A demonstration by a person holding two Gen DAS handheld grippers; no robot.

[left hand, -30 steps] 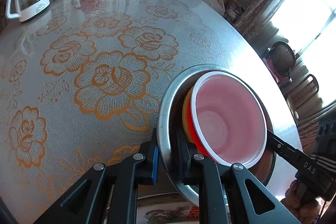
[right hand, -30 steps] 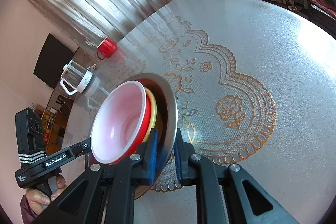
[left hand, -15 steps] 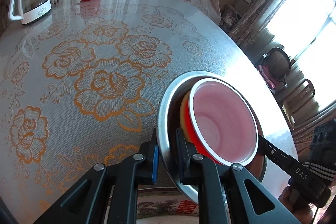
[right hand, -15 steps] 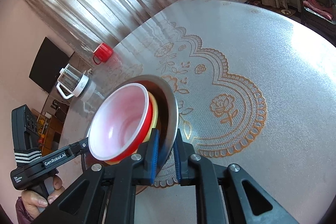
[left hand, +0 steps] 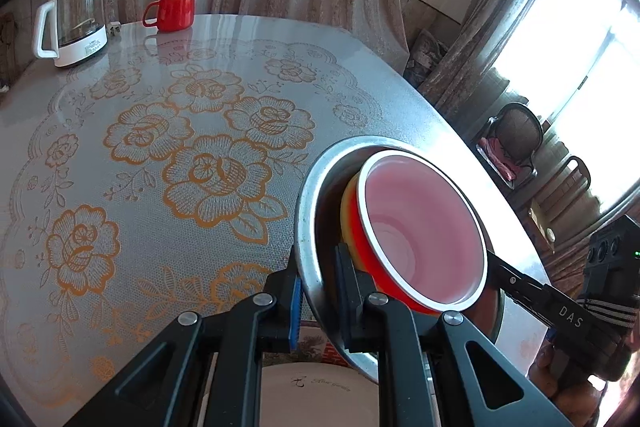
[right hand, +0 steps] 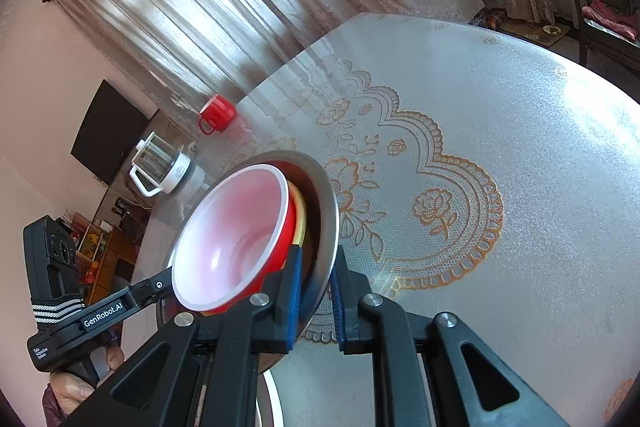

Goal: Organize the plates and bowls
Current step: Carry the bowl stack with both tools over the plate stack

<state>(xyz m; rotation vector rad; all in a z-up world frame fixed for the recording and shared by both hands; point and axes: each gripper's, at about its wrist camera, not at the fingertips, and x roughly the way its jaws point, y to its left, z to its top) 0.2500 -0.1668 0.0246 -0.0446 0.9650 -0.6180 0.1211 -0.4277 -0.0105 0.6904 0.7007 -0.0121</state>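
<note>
Now lifted: the steel plate and its bowls

From my left, the left gripper [left hand: 318, 301] pinches the steel plate [left hand: 308, 211] at its seven o'clock rim; the red bowl [left hand: 420, 239] sits nested over a yellow bowl [left hand: 346, 213]. My right gripper [right hand: 316, 301] pinches the opposite rim. Since a second ago the stack has risen off the table [left hand: 160, 155], ready to carry. A patterned plate [left hand: 316, 399] waits at six o'clock.

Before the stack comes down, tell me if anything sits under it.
Yes. Both grippers, left and right, clamp the metal bowl that carries the red bowl. Below it a printed plate lies at the near table edge. The patterned table beyond looks free.
</note>
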